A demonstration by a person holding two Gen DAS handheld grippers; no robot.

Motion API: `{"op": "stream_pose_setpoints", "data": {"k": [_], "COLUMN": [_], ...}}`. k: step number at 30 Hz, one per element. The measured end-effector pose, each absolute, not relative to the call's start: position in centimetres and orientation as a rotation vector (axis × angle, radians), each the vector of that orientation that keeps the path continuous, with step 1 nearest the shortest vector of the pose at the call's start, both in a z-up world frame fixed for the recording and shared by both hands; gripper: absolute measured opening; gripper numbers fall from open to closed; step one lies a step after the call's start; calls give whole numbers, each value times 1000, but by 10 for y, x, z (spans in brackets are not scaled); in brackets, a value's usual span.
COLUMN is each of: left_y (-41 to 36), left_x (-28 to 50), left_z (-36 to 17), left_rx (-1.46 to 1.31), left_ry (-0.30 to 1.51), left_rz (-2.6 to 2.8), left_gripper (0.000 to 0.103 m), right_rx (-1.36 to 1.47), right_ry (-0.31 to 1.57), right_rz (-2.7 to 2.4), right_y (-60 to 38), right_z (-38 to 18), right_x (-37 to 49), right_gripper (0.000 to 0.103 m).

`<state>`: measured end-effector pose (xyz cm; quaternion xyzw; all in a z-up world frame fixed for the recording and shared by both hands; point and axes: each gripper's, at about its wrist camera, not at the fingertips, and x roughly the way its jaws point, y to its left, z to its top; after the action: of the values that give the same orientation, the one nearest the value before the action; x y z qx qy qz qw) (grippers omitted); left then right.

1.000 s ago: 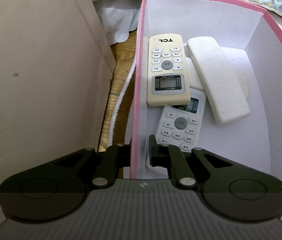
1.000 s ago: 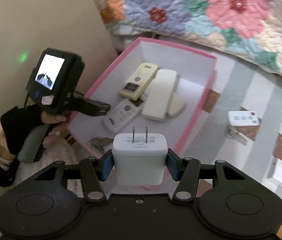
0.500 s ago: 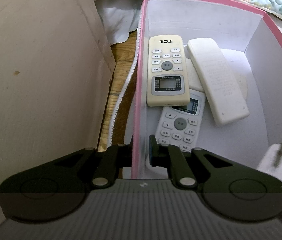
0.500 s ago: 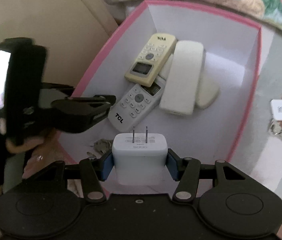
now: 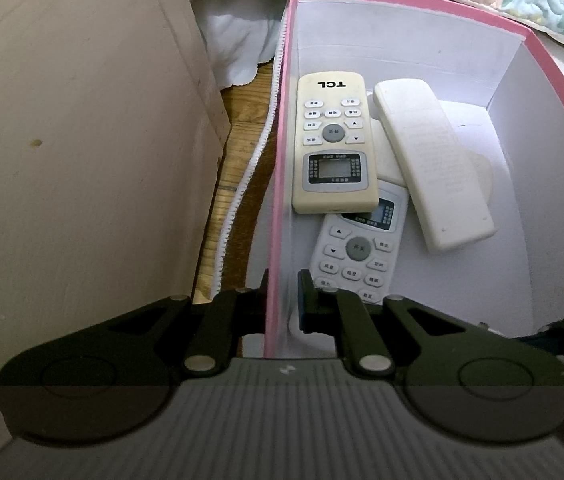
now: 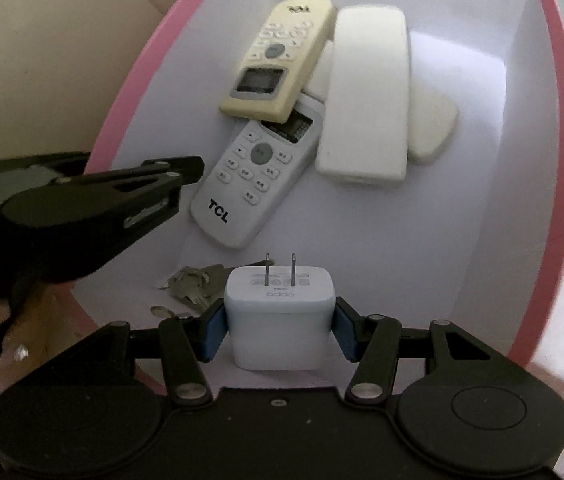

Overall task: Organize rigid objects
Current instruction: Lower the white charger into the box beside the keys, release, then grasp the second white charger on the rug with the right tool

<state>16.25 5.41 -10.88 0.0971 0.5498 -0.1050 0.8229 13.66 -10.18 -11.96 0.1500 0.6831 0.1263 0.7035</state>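
your right gripper [image 6: 280, 334] clamps the white charger [image 6: 280, 316], prongs up, over the pink box [image 6: 549, 128]; left gripper [image 5: 282, 300] pinches its left wall.

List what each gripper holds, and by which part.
Right gripper: a white Oppo charger, pinched on its two opposite sides, prongs pointing forward. Left gripper: the pink box, clamped on its side wall.

The left hand-held gripper [image 5: 282, 300] is matte black plastic: two flat linkage arms with silver rivets, round embossed discs, and a ribbed grey body. The right hand-held gripper [image 6: 280, 328] is built alike, with blue ribbed fingertip pads [image 6: 213, 334] and a smooth black body.
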Motion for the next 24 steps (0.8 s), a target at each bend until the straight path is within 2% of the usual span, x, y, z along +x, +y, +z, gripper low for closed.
{"op": "stream_pose_setpoints", "data": {"k": [5,16,24], "left_y": [54,52,51], "left_x": [163,162,162], "left_z": [-109,-110,-110], "left_rx": [211,216,221], "left_ry": [1169,1170,1172], "left_rz": [-222,-221,-218], "left_gripper": [8,8,8], "right_rx": [524,557,628], "right_ry": [1490,1267,1267], "right_rz": [300,365,128], "right_y": [-118,-167,-247], "right_z": [-116,-28,-11], "right_x": [138,93,41], "right_gripper": [64,65,65]}}
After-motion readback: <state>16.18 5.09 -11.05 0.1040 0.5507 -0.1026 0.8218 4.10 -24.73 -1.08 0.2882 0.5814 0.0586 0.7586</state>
